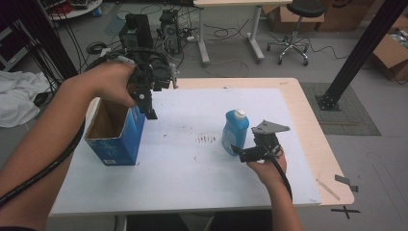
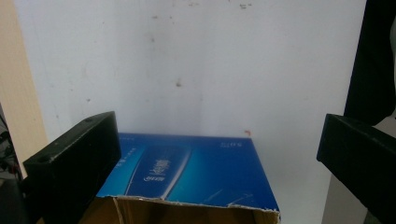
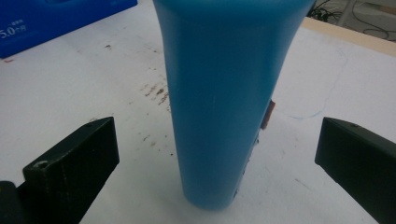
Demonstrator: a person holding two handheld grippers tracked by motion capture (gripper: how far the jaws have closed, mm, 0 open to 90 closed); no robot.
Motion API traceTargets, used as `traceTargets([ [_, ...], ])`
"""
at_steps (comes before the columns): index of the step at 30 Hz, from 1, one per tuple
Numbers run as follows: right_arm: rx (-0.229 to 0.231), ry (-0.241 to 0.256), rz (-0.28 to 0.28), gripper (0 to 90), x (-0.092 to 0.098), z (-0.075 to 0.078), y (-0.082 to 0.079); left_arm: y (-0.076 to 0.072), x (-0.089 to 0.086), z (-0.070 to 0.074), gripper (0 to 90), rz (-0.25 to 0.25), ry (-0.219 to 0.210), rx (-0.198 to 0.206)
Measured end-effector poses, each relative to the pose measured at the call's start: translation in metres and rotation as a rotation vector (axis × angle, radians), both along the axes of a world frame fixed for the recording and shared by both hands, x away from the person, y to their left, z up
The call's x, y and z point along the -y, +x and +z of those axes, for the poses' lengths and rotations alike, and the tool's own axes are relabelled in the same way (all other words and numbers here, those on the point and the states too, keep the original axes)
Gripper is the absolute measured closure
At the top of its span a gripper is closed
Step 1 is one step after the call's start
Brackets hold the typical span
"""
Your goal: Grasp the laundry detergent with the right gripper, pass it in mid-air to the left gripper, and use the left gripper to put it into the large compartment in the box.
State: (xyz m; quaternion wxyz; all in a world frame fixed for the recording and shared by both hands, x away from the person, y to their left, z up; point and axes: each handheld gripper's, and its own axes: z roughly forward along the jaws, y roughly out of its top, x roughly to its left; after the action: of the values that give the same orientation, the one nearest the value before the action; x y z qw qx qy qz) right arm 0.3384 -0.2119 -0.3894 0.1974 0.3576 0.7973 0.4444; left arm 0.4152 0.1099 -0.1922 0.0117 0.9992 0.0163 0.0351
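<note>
A blue bottle [image 1: 235,131] with a white cap stands upright on the white mat [image 1: 192,168], right of centre. My right gripper [image 1: 246,152] is open just in front of it. In the right gripper view the bottle [image 3: 224,93] stands between the spread jaws of that gripper [image 3: 215,168], touching neither. An open-topped blue cardboard box [image 1: 115,134] stands at the mat's left. My left gripper [image 1: 147,103] hangs open over the box's right rim. The left gripper view looks down past its gripper [image 2: 217,158] onto the box's blue side [image 2: 187,172] and torn top edge.
Brown stains [image 1: 207,139] mark the mat between box and bottle. A thin stick [image 1: 328,188] lies on the bare wood near the table's right edge. Beyond the table are computer towers [image 1: 169,30], a stool [image 1: 300,19], cables and a black post [image 1: 358,53].
</note>
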Motion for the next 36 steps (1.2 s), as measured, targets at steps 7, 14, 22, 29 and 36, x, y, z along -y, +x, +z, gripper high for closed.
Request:
traceTargets([
  [7,0.008,0.016,-0.020,0.0,-0.011,-0.010,0.010,-0.004,0.000,0.001,0.1,-0.001,0.006,0.003],
  [14,0.030,0.025,-0.042,0.0,-0.019,-0.018,0.014,-0.007,0.000,0.001,0.1,-0.002,0.015,0.004],
  [22,0.056,0.025,-0.056,0.0,-0.024,-0.022,0.017,-0.006,-0.001,0.000,0.1,0.005,0.017,0.003],
  [29,0.079,0.035,-0.076,1.4,-0.027,-0.024,0.018,-0.007,-0.001,-0.001,0.1,0.004,0.017,0.006],
  [36,0.077,0.065,-0.082,3.8,-0.026,-0.028,0.020,-0.007,-0.001,-0.002,0.1,0.010,0.024,0.005],
])
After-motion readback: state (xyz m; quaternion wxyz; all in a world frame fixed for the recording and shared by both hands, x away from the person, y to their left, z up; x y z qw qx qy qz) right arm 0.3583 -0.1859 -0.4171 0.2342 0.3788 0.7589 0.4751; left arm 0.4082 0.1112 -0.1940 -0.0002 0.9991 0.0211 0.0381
